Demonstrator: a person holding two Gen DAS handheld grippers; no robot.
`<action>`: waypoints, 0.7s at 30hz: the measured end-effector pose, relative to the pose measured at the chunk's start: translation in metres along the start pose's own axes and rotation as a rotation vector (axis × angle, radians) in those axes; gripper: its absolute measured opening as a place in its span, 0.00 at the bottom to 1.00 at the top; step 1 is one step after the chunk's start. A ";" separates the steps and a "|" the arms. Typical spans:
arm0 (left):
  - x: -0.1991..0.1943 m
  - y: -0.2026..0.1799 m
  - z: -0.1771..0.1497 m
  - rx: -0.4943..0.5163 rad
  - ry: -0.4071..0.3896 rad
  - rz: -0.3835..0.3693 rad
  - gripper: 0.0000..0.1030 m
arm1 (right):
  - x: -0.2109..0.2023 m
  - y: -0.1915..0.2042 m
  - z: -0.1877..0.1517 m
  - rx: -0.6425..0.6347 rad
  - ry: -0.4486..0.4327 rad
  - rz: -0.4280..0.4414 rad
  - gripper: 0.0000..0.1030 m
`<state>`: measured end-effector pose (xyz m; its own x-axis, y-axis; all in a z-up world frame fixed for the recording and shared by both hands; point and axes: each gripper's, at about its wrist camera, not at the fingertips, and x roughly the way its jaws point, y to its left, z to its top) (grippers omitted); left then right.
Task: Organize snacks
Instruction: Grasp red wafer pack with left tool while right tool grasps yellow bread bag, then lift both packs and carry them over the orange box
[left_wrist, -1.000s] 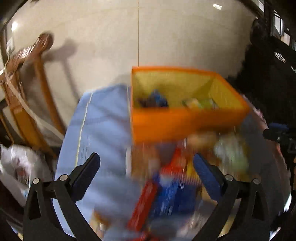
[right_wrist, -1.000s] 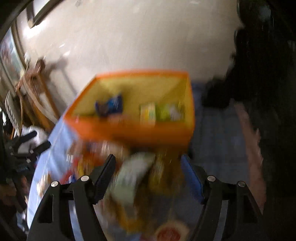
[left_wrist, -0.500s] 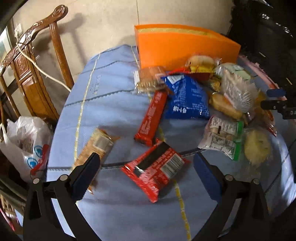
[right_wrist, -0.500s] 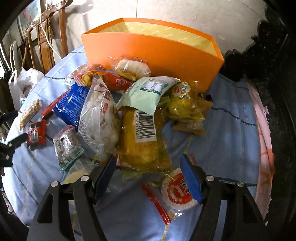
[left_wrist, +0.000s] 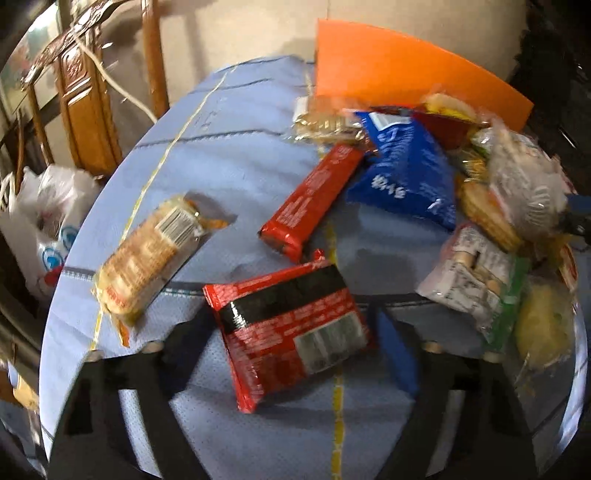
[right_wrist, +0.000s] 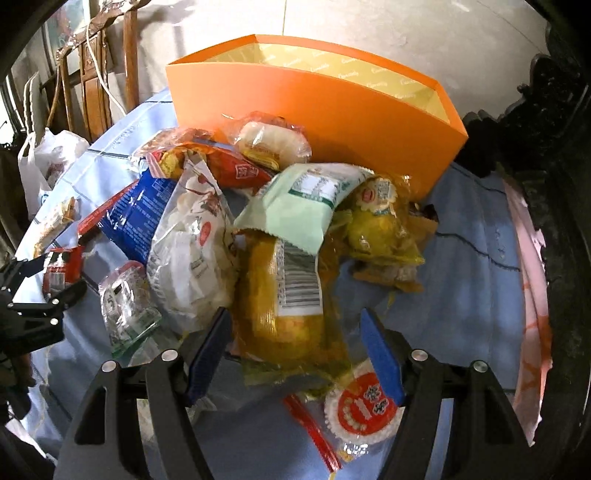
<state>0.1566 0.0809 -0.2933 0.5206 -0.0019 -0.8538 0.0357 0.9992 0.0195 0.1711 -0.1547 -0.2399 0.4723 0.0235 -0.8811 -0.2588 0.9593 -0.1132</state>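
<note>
Left gripper (left_wrist: 291, 354) jaws, just closing, flank the red-and-black packet (left_wrist: 291, 325), contact unclear; right gripper (right_wrist: 295, 350) stands open astride the yellow snack bag (right_wrist: 284, 302).

Left gripper (left_wrist: 291, 347) points steeply downward, its jaws having just been closing, with a packet lying between the two fingers; whether the pads press on it cannot be told through the blur. Right gripper (right_wrist: 295, 350) likewise points steeply downward, jaws standing apart, with a packet between the blue pads (right_wrist: 380, 354) and a visible gap on the right side.
</note>
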 end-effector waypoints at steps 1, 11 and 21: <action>-0.001 0.001 -0.001 -0.006 0.000 -0.002 0.69 | 0.004 0.001 0.001 -0.004 0.008 -0.005 0.70; -0.021 0.015 -0.012 -0.048 -0.020 -0.103 0.56 | -0.005 -0.015 -0.001 0.119 0.008 0.143 0.37; -0.047 0.010 -0.005 -0.019 -0.097 -0.166 0.55 | -0.052 -0.033 -0.013 0.231 -0.069 0.240 0.37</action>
<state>0.1276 0.0912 -0.2555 0.5889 -0.1702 -0.7901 0.1129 0.9853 -0.1281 0.1444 -0.1915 -0.1960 0.4793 0.2676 -0.8359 -0.1757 0.9624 0.2073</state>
